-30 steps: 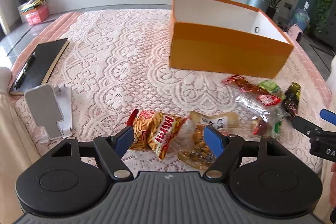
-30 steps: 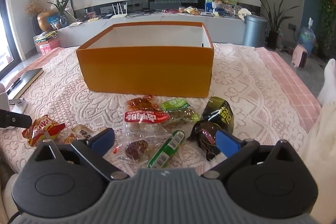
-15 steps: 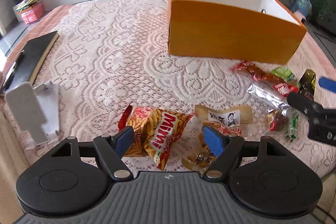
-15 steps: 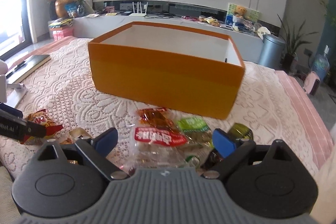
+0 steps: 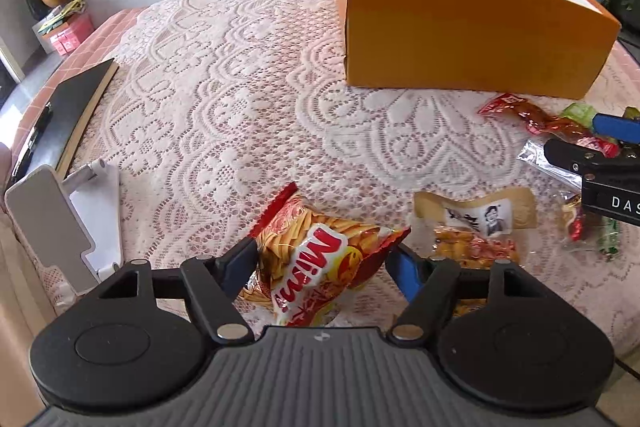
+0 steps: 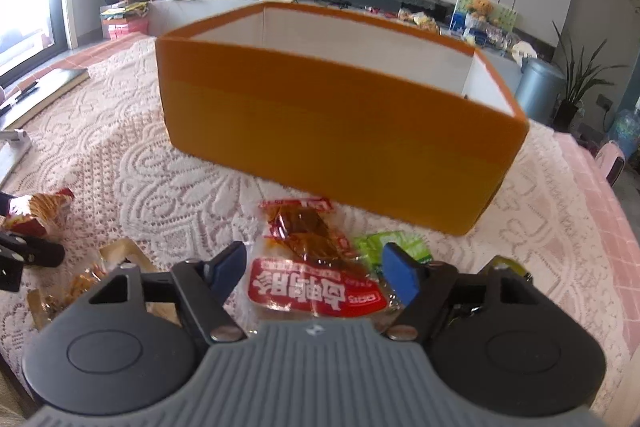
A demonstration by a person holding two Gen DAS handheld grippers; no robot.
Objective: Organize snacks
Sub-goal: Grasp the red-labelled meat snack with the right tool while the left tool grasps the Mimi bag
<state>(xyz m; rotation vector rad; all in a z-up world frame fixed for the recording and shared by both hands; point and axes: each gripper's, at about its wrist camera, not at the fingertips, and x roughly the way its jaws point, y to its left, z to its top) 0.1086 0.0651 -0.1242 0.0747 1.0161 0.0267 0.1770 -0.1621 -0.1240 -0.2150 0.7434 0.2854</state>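
An open orange box (image 5: 460, 27) stands on the lace tablecloth; it also shows in the right wrist view (image 6: 332, 131). My left gripper (image 5: 324, 263) is open, its blue pads on either side of a red and yellow Mimi snack bag (image 5: 320, 267). My right gripper (image 6: 312, 267) is open around a clear pack with a red label (image 6: 316, 291). A tan pouch (image 5: 476, 215) lies right of the Mimi bag. A green packet (image 6: 392, 247) lies beside the red-label pack. The right gripper's arm (image 5: 592, 159) shows at the left view's right edge.
A white phone stand (image 5: 68, 223) and a black notebook (image 5: 64, 115) lie at the table's left. A dark packet (image 6: 508, 267) sits behind my right finger. More small wrapped snacks (image 5: 588, 227) lie at the right. A TV bench with clutter runs behind the table.
Both grippers have moved forward and down over the snacks. The Mimi bag now sits between my left pads and the red-label pack between my right pads. The jaws have narrowed slightly.
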